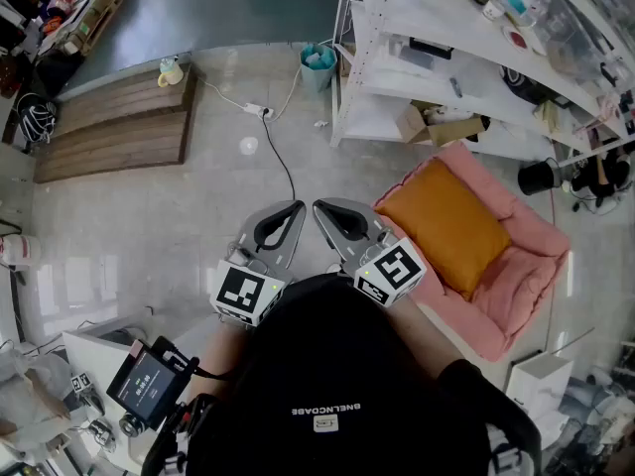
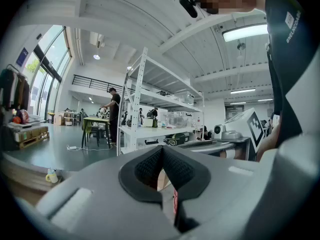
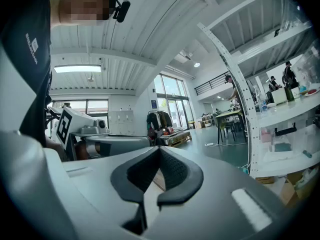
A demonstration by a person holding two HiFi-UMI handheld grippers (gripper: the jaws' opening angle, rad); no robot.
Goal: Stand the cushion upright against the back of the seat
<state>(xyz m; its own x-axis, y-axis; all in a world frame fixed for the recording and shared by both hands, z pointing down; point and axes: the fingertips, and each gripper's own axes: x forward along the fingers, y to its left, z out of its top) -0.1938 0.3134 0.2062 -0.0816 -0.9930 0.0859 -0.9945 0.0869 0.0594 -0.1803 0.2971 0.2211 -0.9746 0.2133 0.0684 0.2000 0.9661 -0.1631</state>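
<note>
Cushion point(image 1: 451, 228) one, orange, seat point(image 1: 528, 266) one, pink

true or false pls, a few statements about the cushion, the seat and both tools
1. The orange square cushion lies on the pink padded seat, not stood upright. True.
2. The left tool grips the cushion. False: it is shut on nothing, away from the seat.
3. The right tool has its jaws together. True.
4. The seat sits on a wooden platform. False: it sits on the grey floor beside the white metal shelving.
</note>
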